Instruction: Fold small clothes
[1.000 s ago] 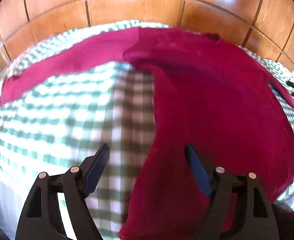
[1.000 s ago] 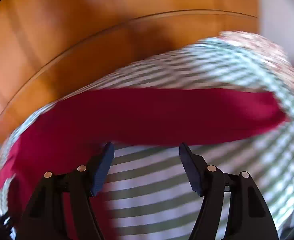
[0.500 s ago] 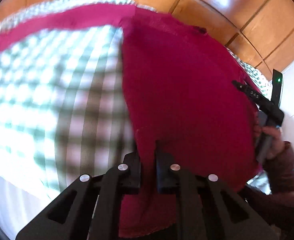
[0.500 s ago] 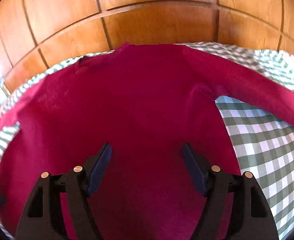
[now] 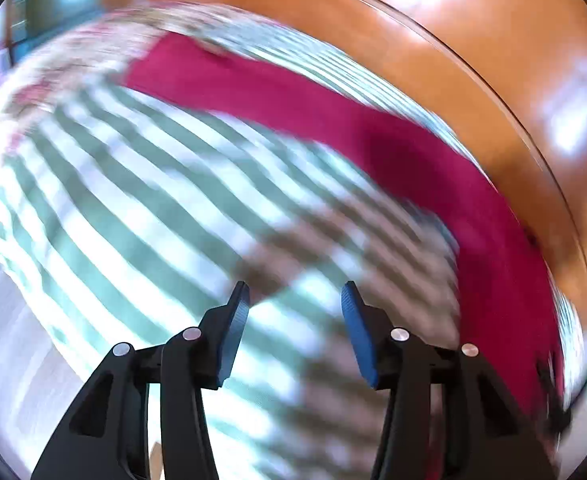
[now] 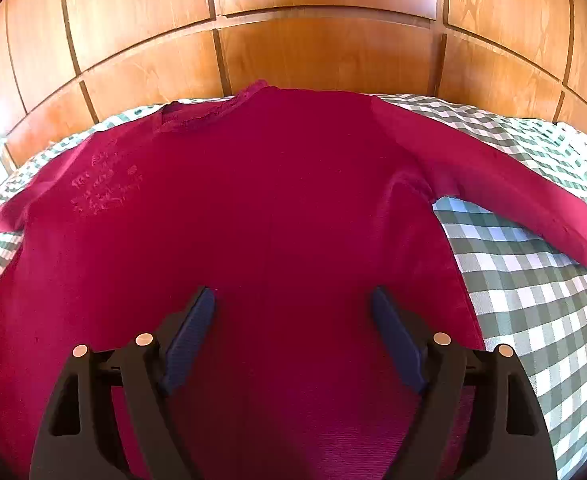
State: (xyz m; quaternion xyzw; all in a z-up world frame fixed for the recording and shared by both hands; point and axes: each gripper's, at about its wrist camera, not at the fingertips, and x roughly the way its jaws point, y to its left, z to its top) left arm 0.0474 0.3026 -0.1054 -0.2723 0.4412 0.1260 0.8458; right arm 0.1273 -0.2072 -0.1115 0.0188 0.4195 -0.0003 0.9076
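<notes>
A crimson long-sleeved top [image 6: 277, 208] lies spread flat on a green-and-white checked bedcover [image 6: 533, 304], neck toward the wooden wall, sleeves stretched out to both sides. My right gripper [image 6: 293, 304] hovers over the lower body of the top; its jaws are opening and nothing is between them. The left wrist view is blurred by motion. There one sleeve of the top [image 5: 333, 120] runs across the checked cover [image 5: 133, 220]. My left gripper [image 5: 295, 300] hangs over bare cover, apart from the sleeve, its jaws opening with nothing between them.
Wooden wall panels [image 6: 313, 52] rise right behind the bed. The bed's floral-trimmed edge [image 5: 53, 80] shows at the far left of the left wrist view. A pale floor [image 5: 9, 340] lies below it.
The left gripper shut on the top's side edge, then let go and swung away left over bare cover toward the sleeve. The right gripper came from the sleeve to above the top's body, opening wider.
</notes>
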